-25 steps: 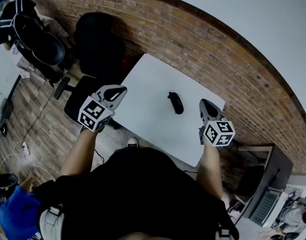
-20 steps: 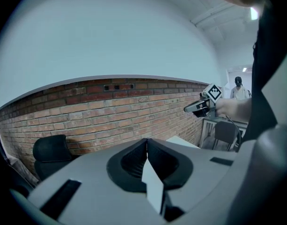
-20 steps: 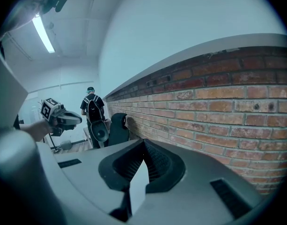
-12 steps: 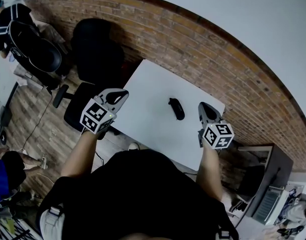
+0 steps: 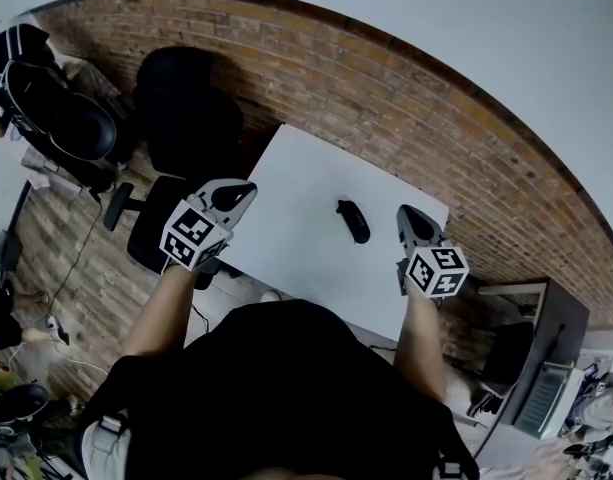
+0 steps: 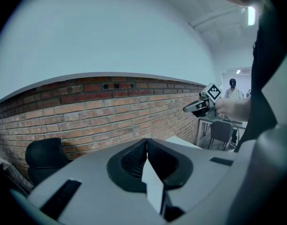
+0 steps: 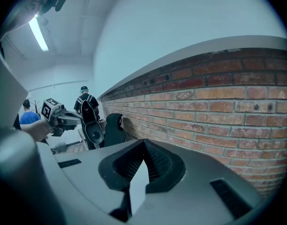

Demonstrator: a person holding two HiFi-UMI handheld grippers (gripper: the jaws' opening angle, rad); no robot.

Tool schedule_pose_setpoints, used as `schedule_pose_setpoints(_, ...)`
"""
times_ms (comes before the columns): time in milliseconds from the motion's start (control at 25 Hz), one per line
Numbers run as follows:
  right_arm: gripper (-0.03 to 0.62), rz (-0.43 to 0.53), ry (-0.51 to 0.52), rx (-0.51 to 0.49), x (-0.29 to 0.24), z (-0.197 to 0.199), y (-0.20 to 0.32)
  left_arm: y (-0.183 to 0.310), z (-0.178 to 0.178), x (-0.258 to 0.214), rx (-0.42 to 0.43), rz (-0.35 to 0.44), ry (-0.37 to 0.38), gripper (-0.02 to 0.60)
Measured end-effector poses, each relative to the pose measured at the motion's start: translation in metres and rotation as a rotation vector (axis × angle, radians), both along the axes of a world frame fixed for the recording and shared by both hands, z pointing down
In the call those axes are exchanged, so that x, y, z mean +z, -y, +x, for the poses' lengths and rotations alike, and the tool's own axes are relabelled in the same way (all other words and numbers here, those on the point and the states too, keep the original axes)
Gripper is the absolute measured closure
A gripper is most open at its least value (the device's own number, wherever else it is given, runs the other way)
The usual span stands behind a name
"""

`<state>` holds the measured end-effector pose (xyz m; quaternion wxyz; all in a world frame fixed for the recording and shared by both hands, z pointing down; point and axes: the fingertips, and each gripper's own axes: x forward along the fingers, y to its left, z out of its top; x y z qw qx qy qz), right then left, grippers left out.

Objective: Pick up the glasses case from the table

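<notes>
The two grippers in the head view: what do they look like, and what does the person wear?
The left gripper and right gripper have pale grey, tapering shells with a dark recess. Each carries a white cube printed with black square markers. The pads are dark and ribbed. No cables show. The person wears a black top; the forearms are uncovered.

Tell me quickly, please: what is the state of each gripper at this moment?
Left gripper: closed, jaws together, holding nothing.
Right gripper: closed, jaws together, holding nothing; the glasses case lies on the table.
</notes>
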<state>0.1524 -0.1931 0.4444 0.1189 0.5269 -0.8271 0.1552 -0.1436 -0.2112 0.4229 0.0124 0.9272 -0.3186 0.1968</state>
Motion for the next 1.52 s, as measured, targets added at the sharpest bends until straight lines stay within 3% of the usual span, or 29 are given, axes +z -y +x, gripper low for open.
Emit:
schedule_pose_setpoints(560,0.577,-0.005,-0.012,0.045,0.000,-0.017,0.004,0.015,-0.023,0.007,0.032,-0.025,-0.007,0.571)
schedule_pose_setpoints(920,0.577,-0.011,-0.024,0.069,0.000,-0.020,0.006,0.026,-0.028,-0.001,0.057,0.007,-0.024,0.571)
schedule_pose_setpoints(1520,0.577,-0.049,-0.012,0.047,0.021,0.013,0.022,0.038,0.004,0.000,0.031,-0.010,-0.009,0.571)
